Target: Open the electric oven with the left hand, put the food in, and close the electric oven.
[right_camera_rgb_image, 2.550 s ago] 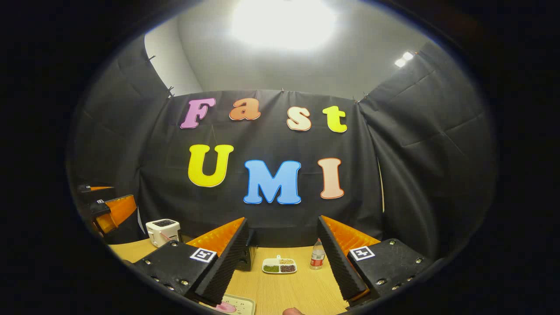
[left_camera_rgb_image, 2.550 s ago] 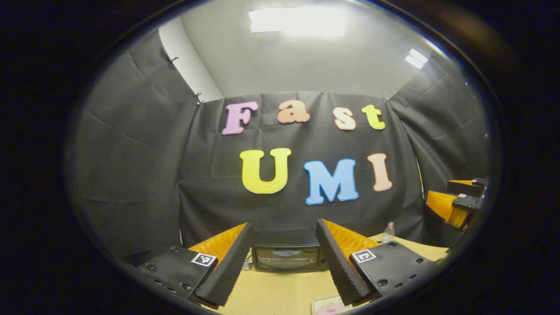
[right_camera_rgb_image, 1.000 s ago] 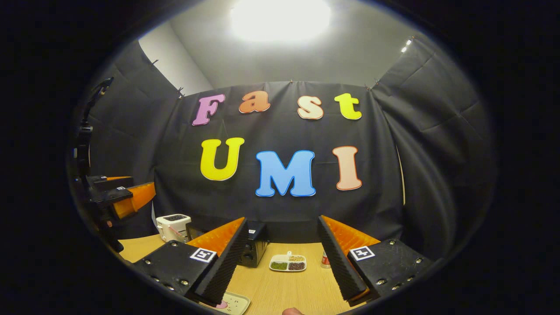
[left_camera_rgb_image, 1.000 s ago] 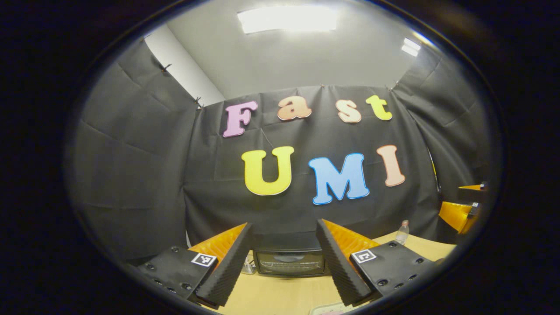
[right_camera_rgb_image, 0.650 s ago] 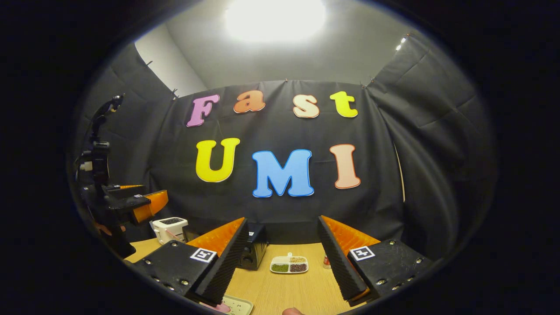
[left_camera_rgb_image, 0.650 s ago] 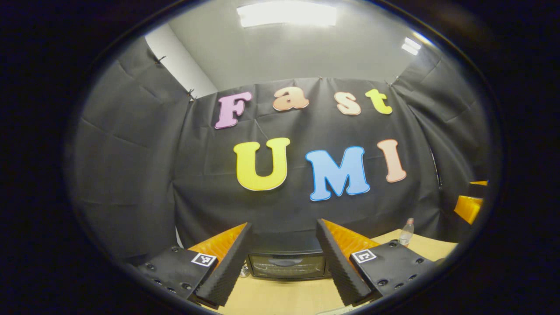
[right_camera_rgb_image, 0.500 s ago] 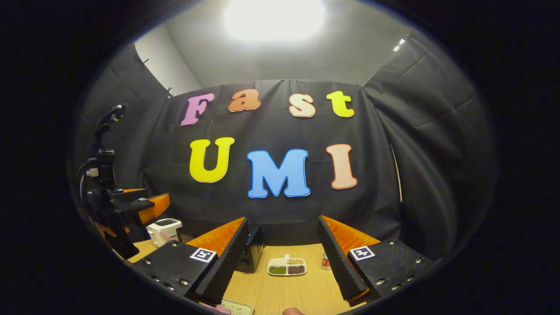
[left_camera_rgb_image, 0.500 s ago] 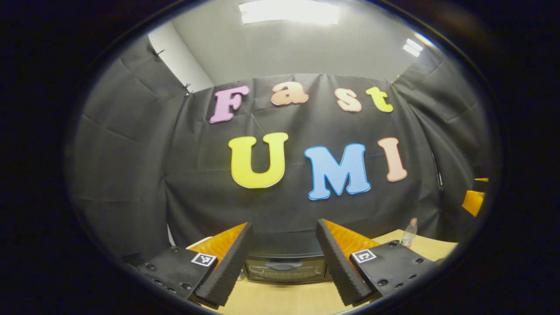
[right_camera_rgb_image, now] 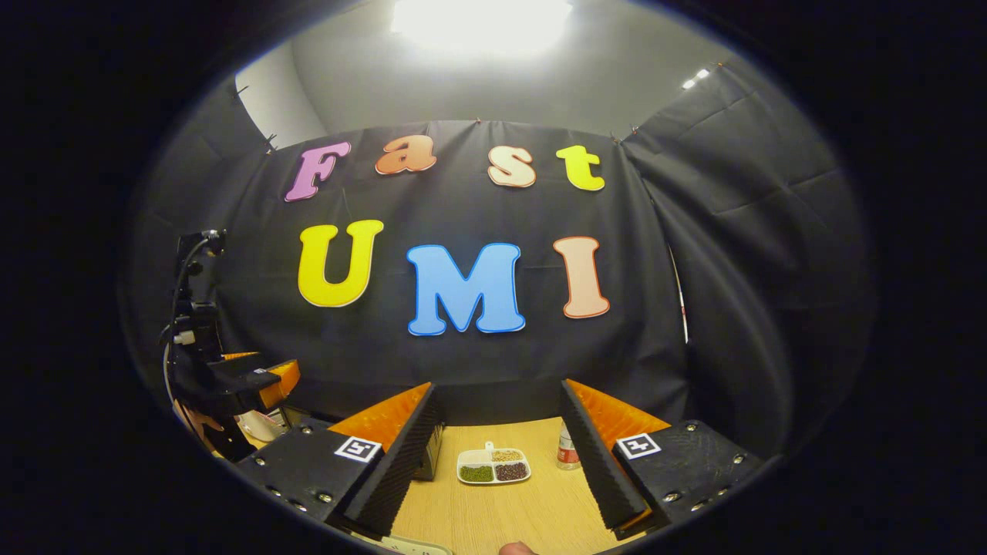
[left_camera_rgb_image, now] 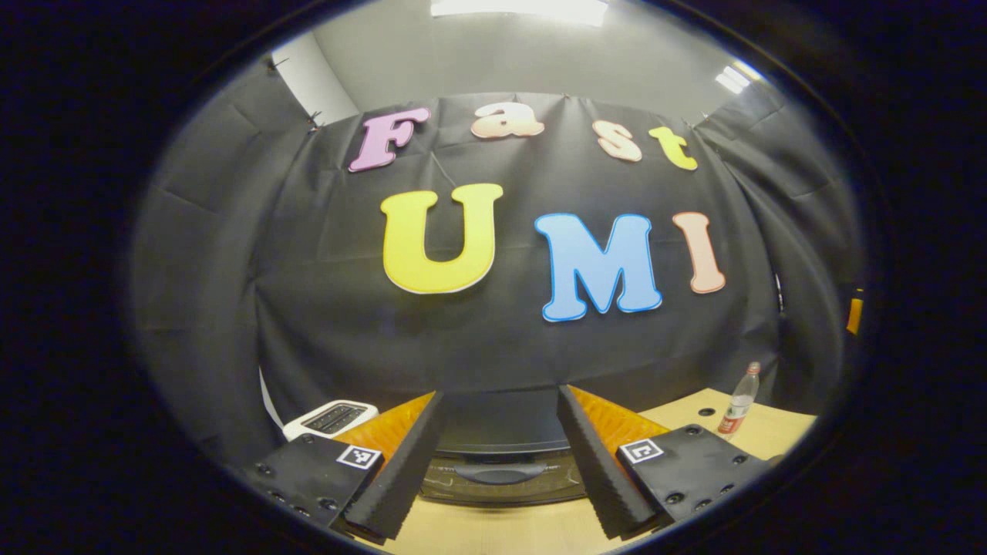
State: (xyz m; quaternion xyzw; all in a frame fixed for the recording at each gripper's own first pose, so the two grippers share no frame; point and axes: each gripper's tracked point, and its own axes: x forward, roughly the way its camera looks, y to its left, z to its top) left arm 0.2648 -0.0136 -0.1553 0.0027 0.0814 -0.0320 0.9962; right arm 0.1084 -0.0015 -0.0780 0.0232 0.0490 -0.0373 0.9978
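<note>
Just ahead of the spread, empty left gripper (left_camera_rgb_image: 500, 472) stands the black glass-fronted electric oven (left_camera_rgb_image: 501, 479), door closed, white toaster (left_camera_rgb_image: 330, 417) at its left. The right gripper (right_camera_rgb_image: 500, 472) gapes empty over the wooden table (right_camera_rgb_image: 501, 520), before a white divided dish (right_camera_rgb_image: 493, 466).

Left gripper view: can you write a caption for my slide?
Open left gripper lined up on the closed electric oven.

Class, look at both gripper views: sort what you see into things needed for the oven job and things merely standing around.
Needed: oven, door shut; left gripper, open before its handle; right gripper, open.

Standing around: toaster; bottle; divided dish of beans; table.
</note>
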